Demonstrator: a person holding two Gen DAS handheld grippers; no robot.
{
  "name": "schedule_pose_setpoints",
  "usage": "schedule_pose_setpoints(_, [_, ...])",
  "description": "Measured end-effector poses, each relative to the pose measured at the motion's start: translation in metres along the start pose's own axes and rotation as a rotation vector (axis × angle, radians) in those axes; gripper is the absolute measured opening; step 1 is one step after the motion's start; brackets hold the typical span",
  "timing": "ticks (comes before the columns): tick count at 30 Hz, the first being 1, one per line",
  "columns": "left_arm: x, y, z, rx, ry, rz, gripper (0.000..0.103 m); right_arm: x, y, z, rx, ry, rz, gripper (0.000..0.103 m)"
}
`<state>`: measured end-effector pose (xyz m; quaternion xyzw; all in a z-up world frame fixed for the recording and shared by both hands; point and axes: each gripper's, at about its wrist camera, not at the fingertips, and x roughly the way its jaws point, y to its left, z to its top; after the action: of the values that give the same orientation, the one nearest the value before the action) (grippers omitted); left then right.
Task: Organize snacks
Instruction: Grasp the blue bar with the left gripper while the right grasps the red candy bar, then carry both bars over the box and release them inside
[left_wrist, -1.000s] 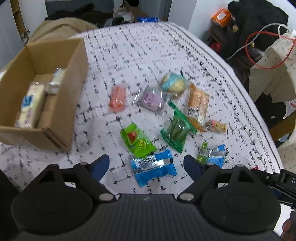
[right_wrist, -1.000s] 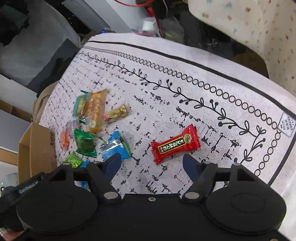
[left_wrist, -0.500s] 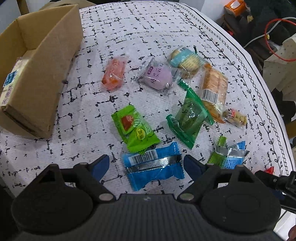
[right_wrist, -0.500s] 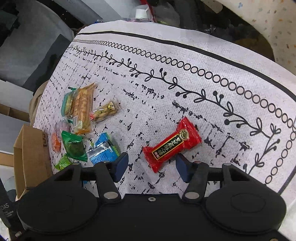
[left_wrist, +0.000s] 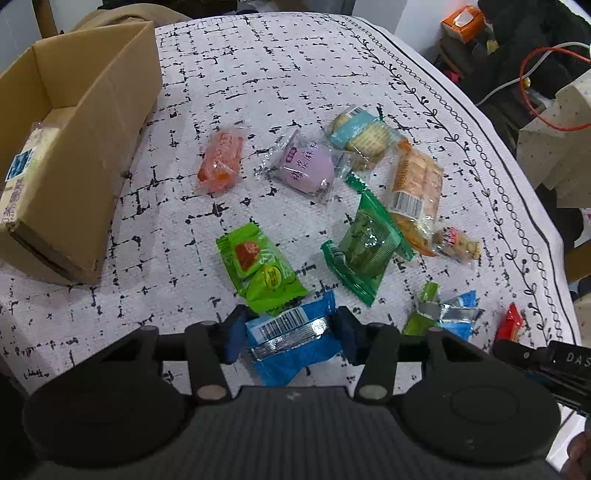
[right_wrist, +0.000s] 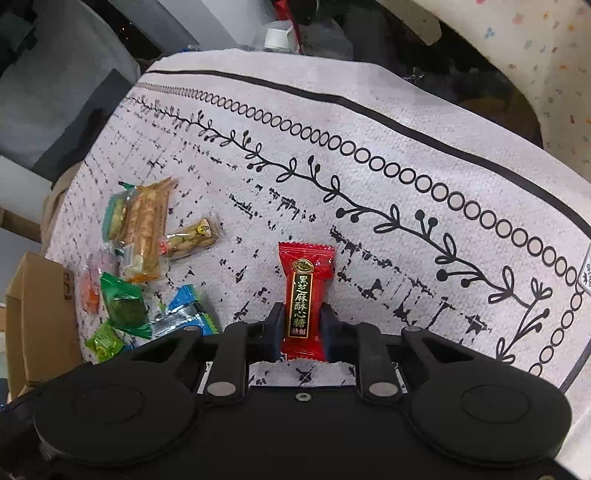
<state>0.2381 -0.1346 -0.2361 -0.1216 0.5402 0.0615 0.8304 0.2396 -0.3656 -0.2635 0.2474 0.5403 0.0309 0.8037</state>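
Note:
My left gripper (left_wrist: 290, 338) is shut on a blue snack packet (left_wrist: 291, 338) with a barcode, low over the patterned tablecloth. My right gripper (right_wrist: 303, 326) is shut on a red candy (right_wrist: 304, 295) with a black and gold label, which points away between the fingers. Loose snacks lie spread on the cloth: a light green packet (left_wrist: 260, 267), a dark green packet (left_wrist: 364, 247), an orange one (left_wrist: 221, 158), a purple one (left_wrist: 306, 166), a biscuit pack (left_wrist: 360, 134), an orange cracker pack (left_wrist: 417, 188). A cardboard box (left_wrist: 92, 122) stands at the left with a pale packet (left_wrist: 22, 173) inside.
A small peanut packet (left_wrist: 458, 245) and a blue-green wrapper (left_wrist: 443, 315) lie near the table's right edge (left_wrist: 546, 236). Beyond that edge are cables, dark clothing and a floral fabric (right_wrist: 524, 48). The right gripper's body (left_wrist: 546, 360) shows at the lower right of the left wrist view.
Both grippers went from open to shut: the left closed on the blue packet after moving down and forward, the right closed on the red candy, which turned to point straight ahead.

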Motion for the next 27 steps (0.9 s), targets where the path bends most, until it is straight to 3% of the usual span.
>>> schedule_pose_setpoints(16, [-0.064, 0.012, 0.001, 0.025, -0.119, -0.004, 0.047, -0.038, 0.050, -0.009, -0.151, -0.127, 0.160, 0.020])
schedule_pose_setpoints(27, [-0.106, 0.033, 0.014, -0.001, -0.199, 0.010, 0.046, -0.045, 0.107, -0.013, -0.244, -0.178, 0.281, 0.020])
